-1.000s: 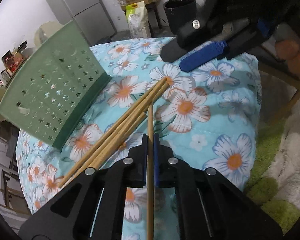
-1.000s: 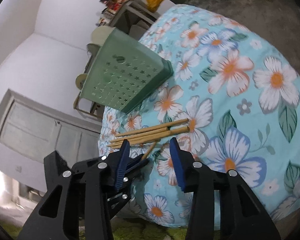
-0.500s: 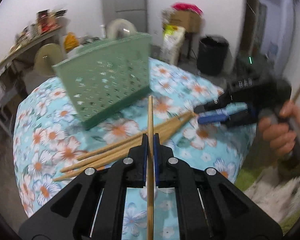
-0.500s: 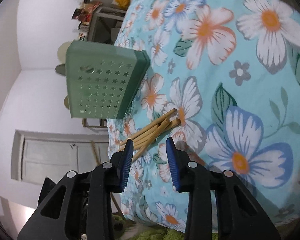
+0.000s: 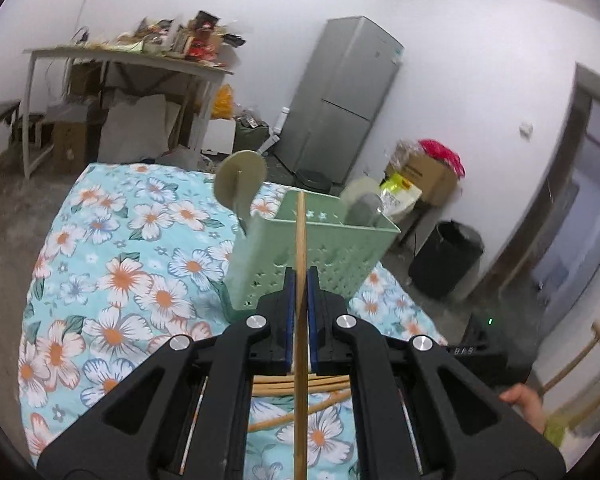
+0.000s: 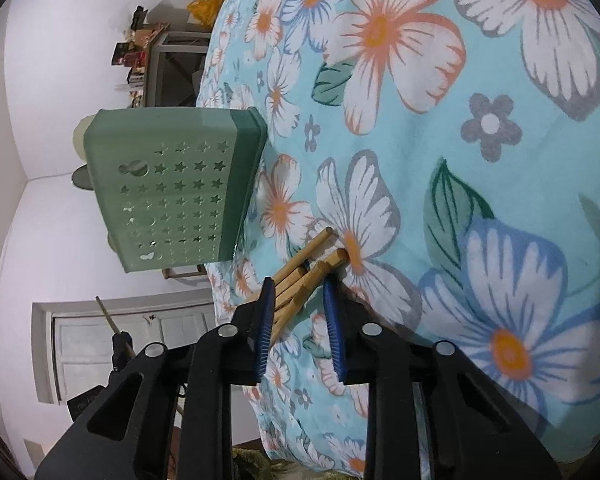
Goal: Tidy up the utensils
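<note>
Left wrist view: the green holder stood on the floral cloth, its inside hidden. The left gripper was clamped on one chopstick before it. The right gripper was closing around the loose chopsticks, not yet pinching them.

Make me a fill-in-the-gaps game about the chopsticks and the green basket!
1. The left gripper is shut on one ____.
2. The basket on the flowery cloth is coloured ____.
3. The holes in the basket's wall are shaped like ____.
4. The right gripper is closing around the loose chopsticks lying on the ____.

Missing words: chopstick; green; stars; cloth
</note>
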### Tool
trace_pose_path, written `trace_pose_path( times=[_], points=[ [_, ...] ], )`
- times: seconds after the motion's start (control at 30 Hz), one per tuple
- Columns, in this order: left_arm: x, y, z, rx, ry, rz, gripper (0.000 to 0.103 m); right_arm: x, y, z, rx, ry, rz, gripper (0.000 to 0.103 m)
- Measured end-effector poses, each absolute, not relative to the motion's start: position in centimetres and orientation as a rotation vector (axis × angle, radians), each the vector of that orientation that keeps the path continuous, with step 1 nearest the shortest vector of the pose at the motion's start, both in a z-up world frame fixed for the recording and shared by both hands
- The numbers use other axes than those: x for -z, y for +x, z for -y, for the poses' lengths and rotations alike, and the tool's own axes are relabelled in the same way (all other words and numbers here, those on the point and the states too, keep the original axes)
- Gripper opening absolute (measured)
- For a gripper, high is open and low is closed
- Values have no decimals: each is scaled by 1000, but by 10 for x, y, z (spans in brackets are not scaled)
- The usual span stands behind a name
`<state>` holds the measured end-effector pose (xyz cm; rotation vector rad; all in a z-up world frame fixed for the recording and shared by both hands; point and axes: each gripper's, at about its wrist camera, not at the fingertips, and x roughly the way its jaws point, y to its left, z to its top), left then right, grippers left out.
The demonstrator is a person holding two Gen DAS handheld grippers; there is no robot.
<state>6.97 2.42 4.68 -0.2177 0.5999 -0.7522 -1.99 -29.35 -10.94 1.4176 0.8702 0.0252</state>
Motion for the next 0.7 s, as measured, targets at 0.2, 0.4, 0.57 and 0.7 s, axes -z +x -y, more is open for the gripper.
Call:
trace_pose_path(
  times=[0.2,0.4,0.57,0.7],
  points=[
    [-43,87,-38,737,-350,-631,4,112,-25,293,-14,1441,-848,12],
    [-36,103,-46,727,-447,-665,4,91,-31,289,-72,1386,-788,9],
    [-27,110,-49,719,-502,-726,4,58,-33,288,-109,1267,-725,8],
    [-25,111,-47,744,-510,-770,5,28,-31,287,-152,1181,-669,7]
  ],
)
